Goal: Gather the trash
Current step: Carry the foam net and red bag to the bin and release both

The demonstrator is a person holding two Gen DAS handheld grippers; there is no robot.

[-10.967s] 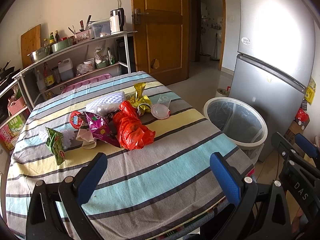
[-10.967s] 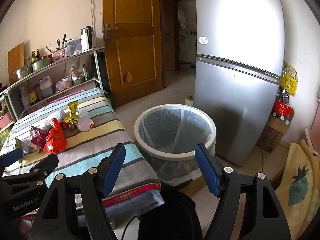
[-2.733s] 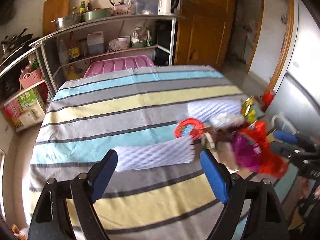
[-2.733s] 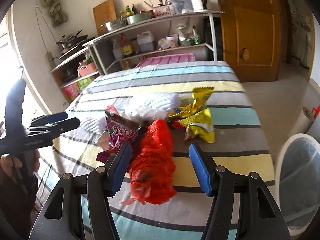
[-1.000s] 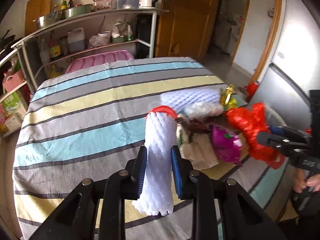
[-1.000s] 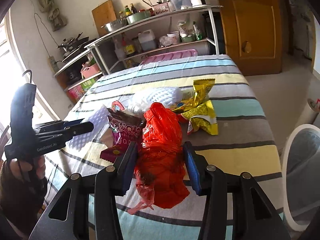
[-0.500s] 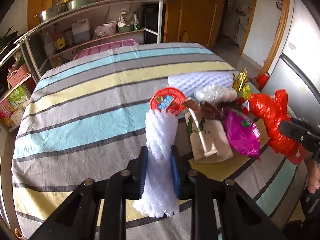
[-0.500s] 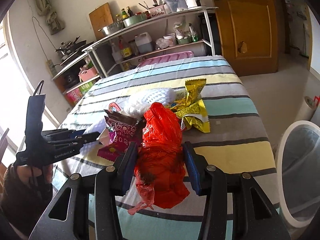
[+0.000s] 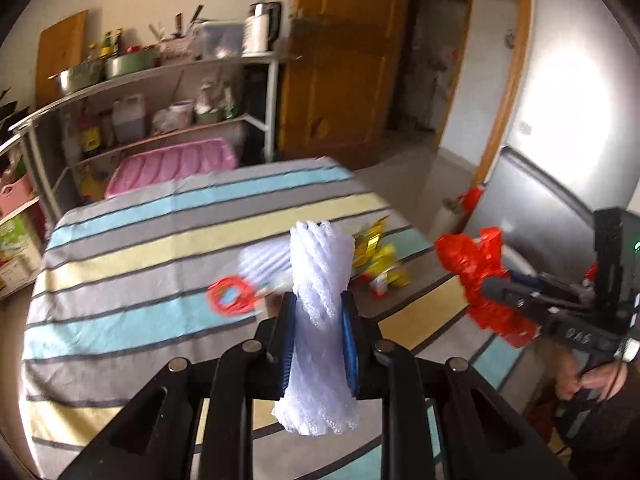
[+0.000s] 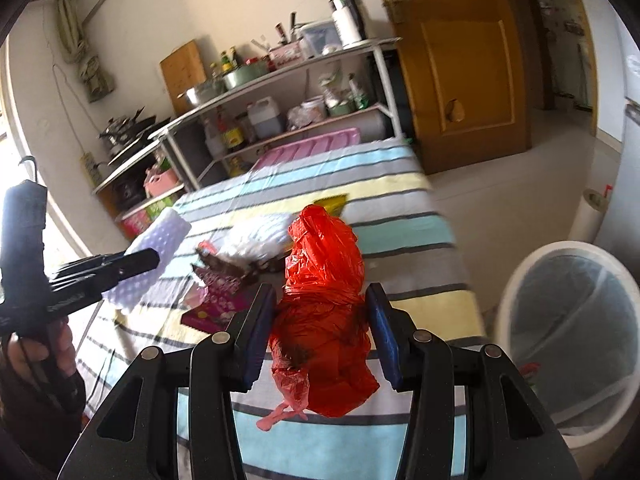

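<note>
Left wrist view: white foam net pinched between the jaws.

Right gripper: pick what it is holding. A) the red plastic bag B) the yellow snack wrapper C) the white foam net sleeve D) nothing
A: in the right wrist view the right gripper has its blue pads pressed against the crumpled red plastic bag, which hangs above the striped tablecloth; the white foam net sleeve sits in the left gripper.
</note>
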